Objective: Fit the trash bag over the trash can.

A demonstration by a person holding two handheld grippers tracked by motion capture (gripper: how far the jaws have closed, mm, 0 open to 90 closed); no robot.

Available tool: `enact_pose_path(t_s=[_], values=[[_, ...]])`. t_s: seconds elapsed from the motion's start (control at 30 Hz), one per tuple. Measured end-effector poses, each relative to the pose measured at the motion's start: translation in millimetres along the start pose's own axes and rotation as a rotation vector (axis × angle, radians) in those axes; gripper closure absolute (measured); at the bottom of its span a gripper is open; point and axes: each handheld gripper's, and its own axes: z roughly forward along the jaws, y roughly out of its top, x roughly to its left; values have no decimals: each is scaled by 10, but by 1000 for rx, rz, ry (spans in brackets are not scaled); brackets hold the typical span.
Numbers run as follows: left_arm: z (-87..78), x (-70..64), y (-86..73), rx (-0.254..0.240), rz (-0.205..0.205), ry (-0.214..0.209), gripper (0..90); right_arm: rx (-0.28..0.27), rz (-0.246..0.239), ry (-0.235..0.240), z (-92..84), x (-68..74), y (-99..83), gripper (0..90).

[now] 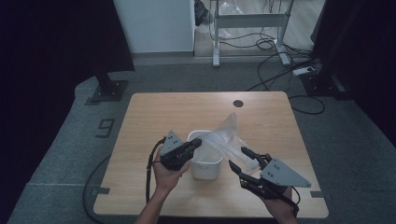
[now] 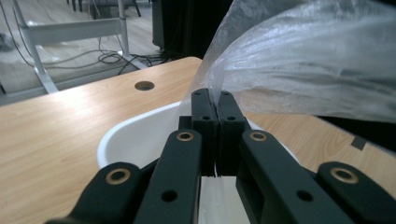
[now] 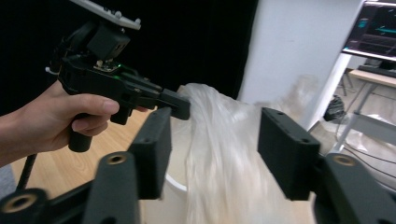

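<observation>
Over the white bin (image 1: 204, 161), left hand-held gripper (image 1: 196, 142) pinches a crinkled clear bag (image 1: 228, 135); right hand-held gripper (image 1: 240, 160) gapes

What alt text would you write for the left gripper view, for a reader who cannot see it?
The left hand-held gripper, jaws shut, pinches the edge of a clear plastic bag that billows up to the right. Below it sits a white bin on a wooden table.

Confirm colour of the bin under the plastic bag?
White. The bin shows best in the high view, beside the clear plastic bag.
</observation>
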Motion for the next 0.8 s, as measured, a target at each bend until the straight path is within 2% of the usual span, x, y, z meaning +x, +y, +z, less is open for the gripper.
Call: enact_pose_path(t_s=[0.1,0.17,0.2,0.33,0.47,0.57,0.6,0.8], values=[[-20,44,-46,0,-17,5,888,-3,7,-18,-56,4,-31,369],[-26,57,-65,1,-23,7,888,-7,22,-31,-89,-6,-69,355],[-28,62,-71,2,-25,8,888,-3,44,-43,-102,-23,-101,320],[-22,87,-79,2,-32,11,888,-1,75,-47,-108,-54,-156,304],[-6,125,-90,4,-43,20,888,5,84,-55,-139,-60,-212,283],[-2,154,-112,6,-60,25,888,-6,97,-75,-209,-67,-245,277],[-1,144,-124,9,-54,28,889,-6,111,-79,-245,-77,-270,269],[14,133,-138,13,-55,26,888,22,131,-55,-237,-90,-358,274]])
